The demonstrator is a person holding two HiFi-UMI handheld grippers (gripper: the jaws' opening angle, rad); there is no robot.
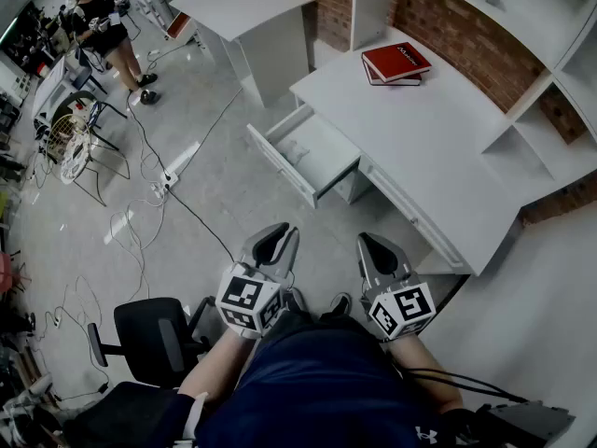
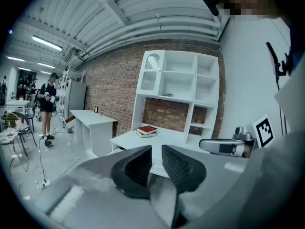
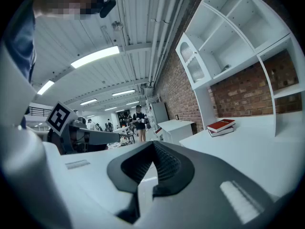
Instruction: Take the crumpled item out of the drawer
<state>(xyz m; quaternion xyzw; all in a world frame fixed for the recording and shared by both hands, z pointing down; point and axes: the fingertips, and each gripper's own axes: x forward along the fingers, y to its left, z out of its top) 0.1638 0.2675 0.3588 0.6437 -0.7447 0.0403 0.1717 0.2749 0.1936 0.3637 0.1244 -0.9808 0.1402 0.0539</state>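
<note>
The white desk (image 1: 438,147) has one drawer (image 1: 308,152) pulled open toward the floor. Its inside looks white and bare, and I see no crumpled item in it from here. Both grippers hang close to my body, well short of the drawer. My left gripper (image 1: 276,241) (image 2: 156,151) has a narrow gap between its ribbed pads and nothing in it. My right gripper (image 1: 376,248) (image 3: 153,147) has its jaws meeting at the tips, with nothing held. In the left gripper view the desk (image 2: 143,144) stands ahead, with the drawer hidden behind the jaws.
Two red books (image 1: 396,62) lie on the desk's far end. A white shelf unit (image 1: 560,54) rises at the right. A second white table (image 1: 247,7) stands beyond. A black office chair (image 1: 154,339), floor cables (image 1: 168,185) and a standing person (image 1: 103,26) are to the left.
</note>
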